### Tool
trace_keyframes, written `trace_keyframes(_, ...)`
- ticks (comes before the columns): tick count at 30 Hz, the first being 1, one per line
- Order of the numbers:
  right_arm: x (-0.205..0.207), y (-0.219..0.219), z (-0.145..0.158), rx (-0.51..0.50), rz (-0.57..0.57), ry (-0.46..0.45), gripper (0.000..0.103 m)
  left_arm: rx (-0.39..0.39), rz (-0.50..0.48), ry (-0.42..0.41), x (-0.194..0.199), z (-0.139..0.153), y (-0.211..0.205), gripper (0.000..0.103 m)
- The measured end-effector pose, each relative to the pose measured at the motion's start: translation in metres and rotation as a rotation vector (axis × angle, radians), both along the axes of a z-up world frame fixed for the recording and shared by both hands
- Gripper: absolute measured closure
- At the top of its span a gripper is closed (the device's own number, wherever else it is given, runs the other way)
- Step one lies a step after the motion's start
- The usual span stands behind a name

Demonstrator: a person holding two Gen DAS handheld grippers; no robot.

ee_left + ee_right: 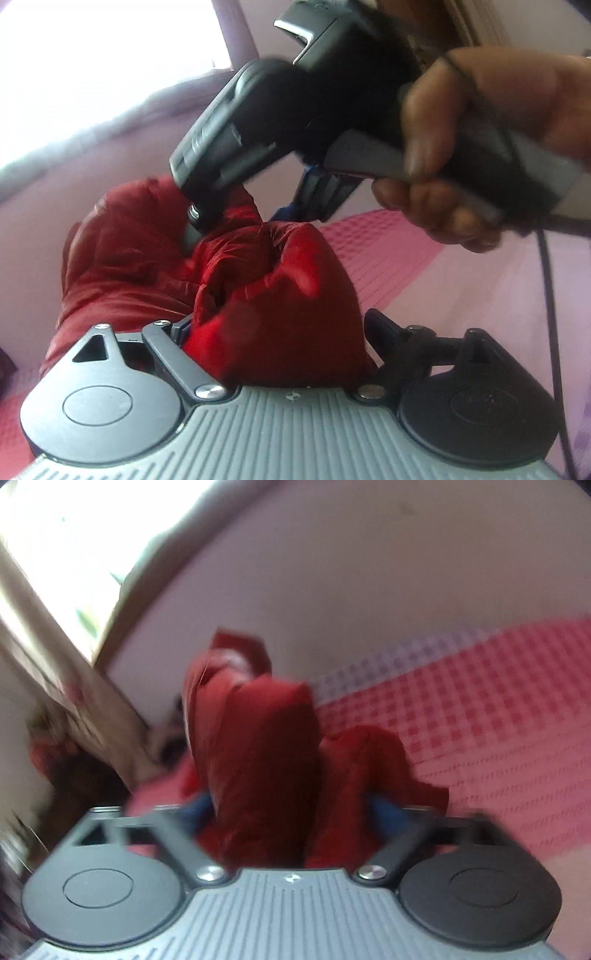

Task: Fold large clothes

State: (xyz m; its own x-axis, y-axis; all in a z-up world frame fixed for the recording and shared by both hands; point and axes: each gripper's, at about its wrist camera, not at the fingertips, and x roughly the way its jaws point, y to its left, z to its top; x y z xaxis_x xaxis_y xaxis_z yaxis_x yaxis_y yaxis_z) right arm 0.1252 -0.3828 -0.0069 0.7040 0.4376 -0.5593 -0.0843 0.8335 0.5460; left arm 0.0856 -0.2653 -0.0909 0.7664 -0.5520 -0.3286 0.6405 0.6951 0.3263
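A crumpled red satin garment (140, 266) lies heaped on a pink checked bed cover (406, 266). In the left wrist view my left gripper (280, 332) stands wide, with a bunched fold of the red cloth filling the gap between its jaws. Above it a person's hand (480, 147) holds my right gripper (255, 210), which points down into the top of the heap. In the blurred right wrist view the red garment (258, 757) rises in a ridge between the spread blue pads (388, 812) of my right gripper (291, 812). The pads stand apart from that ridge.
A black cable (550, 295) hangs from the right gripper's handle. A bright window (55, 535) and a pale curtain (74, 672) are at the left, with a plain wall behind the bed. The bed cover (480, 701) stretches away to the right.
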Motion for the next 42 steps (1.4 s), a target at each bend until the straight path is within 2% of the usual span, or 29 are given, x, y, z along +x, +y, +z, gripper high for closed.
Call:
trace_keyframes(2,-0.005,0.002,0.001,-0.064,0.006,-0.017,0.063,-0.064,-0.016,0.052,-0.001,0.013,0.019,0.017)
trace_keyframes(3,-0.010,-0.003,0.000,-0.062,-0.001,-0.030,0.064,-0.124,-0.023,0.086,-0.003,0.021,0.034,0.016)
trace_keyframes(4,-0.015,-0.008,-0.002,-0.057,-0.013,-0.045,0.066,-0.183,-0.015,0.110,-0.006,0.030,0.051,0.011)
trace_keyframes(5,-0.022,-0.013,-0.007,-0.051,-0.029,-0.053,0.067,-0.231,0.009,0.113,-0.009,0.038,0.066,0.001)
trace_keyframes(7,-0.032,-0.024,-0.016,0.008,-0.059,-0.056,0.069,-0.275,0.041,0.100,-0.010,0.045,0.086,0.000)
trace_keyframes(9,-0.045,-0.035,-0.023,0.094,-0.079,-0.089,0.070,-0.259,0.024,0.112,-0.003,0.042,0.091,0.004)
trace_keyframes(11,-0.056,-0.044,-0.033,0.192,-0.103,-0.104,0.070,-0.239,-0.038,0.113,-0.002,0.038,0.078,0.029)
trace_keyframes(12,-0.058,-0.047,-0.038,0.224,-0.116,-0.100,0.070,-0.221,-0.069,0.089,-0.008,0.037,0.071,0.031)
trace_keyframes(14,-0.057,-0.047,-0.046,0.231,-0.135,-0.084,0.070,-0.149,-0.137,0.051,-0.014,0.029,0.051,0.047)
trace_keyframes(16,-0.056,-0.053,-0.050,0.280,-0.137,-0.068,0.068,-0.100,-0.155,0.039,-0.017,0.019,0.035,0.047)
trace_keyframes(18,-0.053,-0.060,-0.045,0.279,-0.144,-0.048,0.065,-0.068,-0.162,0.019,-0.017,0.008,0.026,0.047)
trace_keyframes(19,-0.051,-0.061,-0.038,0.255,-0.138,-0.034,0.058,-0.067,-0.168,0.029,-0.014,0.004,0.025,0.047)
trace_keyframes(21,-0.045,-0.060,-0.027,0.207,-0.143,-0.010,0.034,-0.077,-0.181,0.043,-0.010,-0.001,0.025,0.047)
trace_keyframes(22,-0.043,-0.061,-0.020,0.180,-0.150,-0.009,0.012,-0.059,-0.181,0.032,-0.009,-0.005,0.025,0.047)
trace_keyframes(23,-0.039,-0.058,-0.010,0.138,-0.143,-0.016,0.003,-0.042,-0.178,0.023,-0.011,-0.006,0.022,0.047)
trace_keyframes(27,-0.015,-0.033,0.008,0.004,-0.095,-0.013,0.006,-0.004,-0.182,0.031,-0.004,-0.014,0.018,0.046)
trace_keyframes(29,-0.008,-0.014,0.007,-0.116,-0.068,-0.031,0.055,0.009,-0.184,0.024,-0.001,-0.023,0.024,0.046)
trace_keyframes(31,-0.011,-0.007,-0.004,-0.157,-0.062,-0.058,0.058,0.010,-0.196,0.027,0.003,-0.026,0.029,0.046)
trace_keyframes(33,-0.019,-0.018,-0.026,-0.080,-0.096,-0.071,0.059,0.016,-0.215,0.023,0.002,-0.025,0.036,0.046)
trace_keyframes(35,-0.028,-0.033,-0.055,0.072,-0.128,-0.065,0.059,-0.014,-0.244,0.037,-0.002,-0.016,0.047,0.044)
trace_keyframes(38,-0.045,-0.045,-0.086,0.256,-0.165,-0.104,0.059,-0.135,-0.277,0.086,-0.010,0.008,0.078,0.038)
trace_keyframes(40,-0.050,-0.048,-0.098,0.331,-0.186,-0.121,0.059,-0.198,-0.275,0.059,-0.007,0.023,0.092,0.037)
trace_keyframes(42,-0.050,-0.045,-0.104,0.365,-0.195,-0.143,0.059,-0.203,-0.250,0.027,0.003,0.034,0.093,0.041)
